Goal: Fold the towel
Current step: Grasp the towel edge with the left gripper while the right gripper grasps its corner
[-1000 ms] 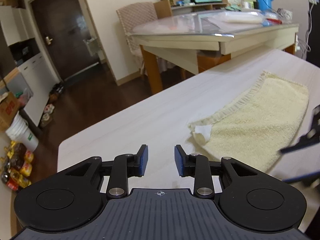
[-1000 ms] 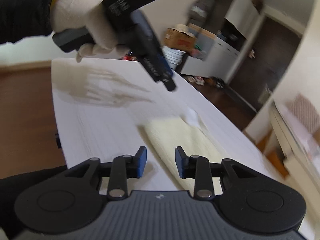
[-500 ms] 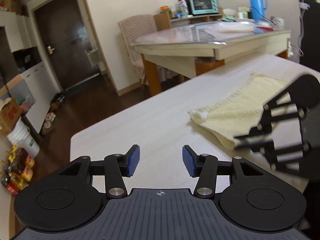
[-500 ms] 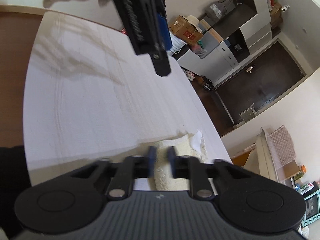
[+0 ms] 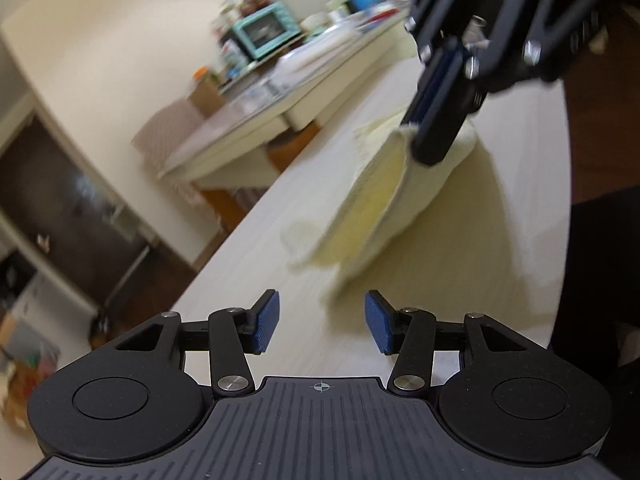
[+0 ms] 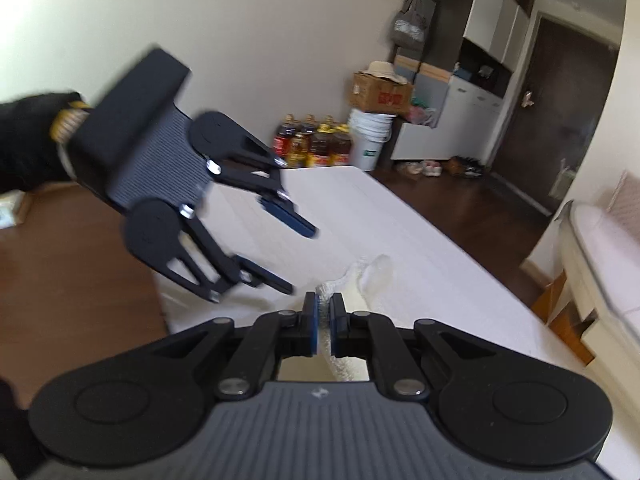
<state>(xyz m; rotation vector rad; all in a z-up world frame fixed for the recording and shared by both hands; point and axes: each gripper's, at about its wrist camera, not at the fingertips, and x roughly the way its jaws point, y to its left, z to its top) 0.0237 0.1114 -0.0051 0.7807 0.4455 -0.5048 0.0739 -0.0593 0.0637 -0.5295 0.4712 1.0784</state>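
Note:
A pale yellow towel (image 5: 372, 216) lies on the white table (image 6: 400, 220), one edge raised off the surface. My right gripper (image 6: 324, 308) is shut on that raised edge, and the towel (image 6: 372, 276) trails away beyond its pads. The left wrist view shows the right gripper (image 5: 432, 128) from below, pinching the towel's fringe at the upper right. My left gripper (image 5: 322, 320) is open with nothing between its blue pads, low over the table just short of the towel's near corner. In the right wrist view the left gripper (image 6: 298, 260) is tilted, held by a gloved hand.
Beyond the table stand a glass-topped dining table (image 5: 256, 120) with a teal oven (image 5: 266, 30) and a chair (image 5: 172, 132). Oil bottles (image 6: 312, 144), a white bucket (image 6: 370, 138) and a cardboard box (image 6: 380, 94) sit on the floor by the cabinets.
My right gripper has shut on the towel's edge and lifted it off the table. My left gripper has widened, rolled, and moved in towards the towel.

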